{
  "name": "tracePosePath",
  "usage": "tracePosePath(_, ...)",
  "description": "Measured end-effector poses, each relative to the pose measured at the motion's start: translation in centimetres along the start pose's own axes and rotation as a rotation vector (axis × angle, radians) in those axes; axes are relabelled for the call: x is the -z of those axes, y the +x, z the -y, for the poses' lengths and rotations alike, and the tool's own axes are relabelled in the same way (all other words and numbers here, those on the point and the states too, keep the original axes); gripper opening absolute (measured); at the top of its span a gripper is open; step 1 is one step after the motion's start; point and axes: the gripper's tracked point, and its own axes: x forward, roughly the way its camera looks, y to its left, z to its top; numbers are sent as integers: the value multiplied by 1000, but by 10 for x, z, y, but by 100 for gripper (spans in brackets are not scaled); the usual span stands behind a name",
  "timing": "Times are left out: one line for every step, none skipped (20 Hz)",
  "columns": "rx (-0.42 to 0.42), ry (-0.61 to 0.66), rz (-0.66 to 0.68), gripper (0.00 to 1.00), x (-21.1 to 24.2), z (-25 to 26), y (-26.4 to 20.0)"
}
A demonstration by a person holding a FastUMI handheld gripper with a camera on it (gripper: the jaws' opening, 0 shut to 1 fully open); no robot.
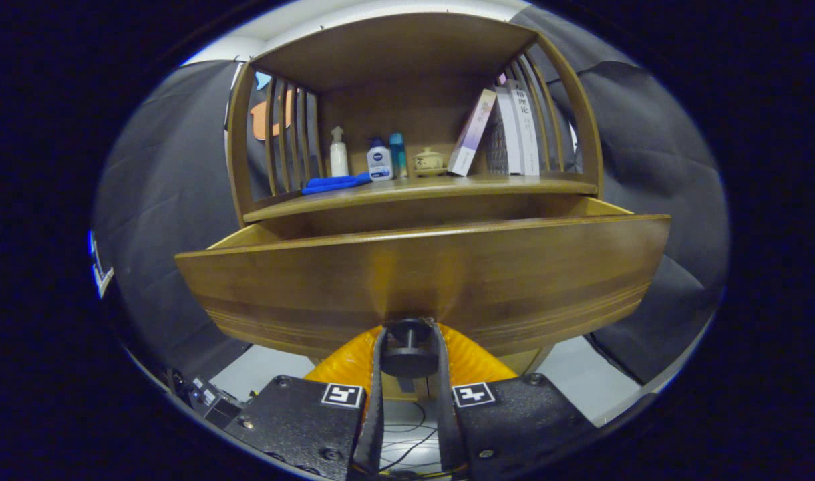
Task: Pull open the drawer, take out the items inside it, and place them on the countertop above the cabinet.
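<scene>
A brown wooden drawer (421,277) stands pulled out of the cabinet toward me, its broad front panel just ahead. A black round knob (409,351) sticks out from the panel's lower middle. My gripper (409,334) is shut on that knob, with a yellow-orange finger (344,361) pressing on each side of it. The drawer's inside is hidden behind the front panel. Above the drawer runs the countertop (501,186), a wooden shelf under a curved wooden hood.
On the countertop stand a white pump bottle (339,153), a white-and-blue bottle (379,160), a teal bottle (398,153), a small lidded jar (428,161), a blue cloth (335,183) and leaning books (508,130). Slatted sides close both ends. Cables lie on the floor below.
</scene>
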Motion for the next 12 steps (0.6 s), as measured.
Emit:
tracePosePath(-1,-10,3,36,1,1,-5)
tracePosePath(-9,-16,-1,36,5,1,-13)
tracePosePath(-15,-15,-6,36,6,1,-16)
tracePosePath(-20,-14,-11,36,10,1,-20)
tracePosePath(-26,-15,-16,36,14,2,-27)
tracePosePath(-30,-23,-18,36,18,2,-35)
tracePosePath(-34,-32,-23,36,21,2,-40)
tracePosePath(-39,-34,-29,36,24,2,-43)
tracePosePath(-42,-33,-37,36,26,3,-47)
tracePosePath(-45,-34,-44,36,29,3,-52)
tracePosePath(-49,-37,-49,36,30,3,-54)
tracePosePath(-51,-41,-57,36,32,3,-55)
